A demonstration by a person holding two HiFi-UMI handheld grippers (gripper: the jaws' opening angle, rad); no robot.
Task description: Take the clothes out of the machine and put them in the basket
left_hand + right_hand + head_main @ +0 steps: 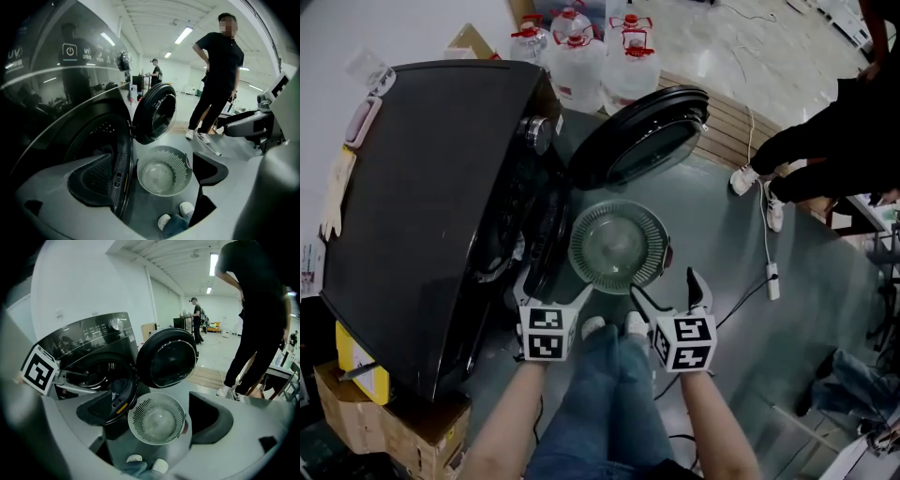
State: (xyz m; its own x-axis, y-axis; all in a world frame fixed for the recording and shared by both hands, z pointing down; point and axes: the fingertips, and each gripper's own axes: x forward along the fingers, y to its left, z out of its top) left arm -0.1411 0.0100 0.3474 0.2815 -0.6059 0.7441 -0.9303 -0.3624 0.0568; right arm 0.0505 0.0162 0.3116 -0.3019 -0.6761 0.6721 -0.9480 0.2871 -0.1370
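Note:
The black washing machine [431,197] stands at the left with its round door [642,136] swung open. A grey slotted basket [619,246] sits empty on the floor just in front of the opening. In the right gripper view, a bluish piece of clothing [119,386] shows inside the drum mouth [101,376]. My left gripper [553,292] hovers open before the machine, short of the drum. My right gripper [667,286] is open too, beside the basket's near rim. Both gripper views look down on the basket [164,171] [157,418] between empty jaws.
A person in black [834,141] stands at the right, near a wooden pallet [731,122]. A cable with a power strip [772,281] lies on the floor. Water bottles [581,56] stand behind the machine. Cardboard boxes [384,422] are at the lower left. My own white shoes [614,325] stand below the basket.

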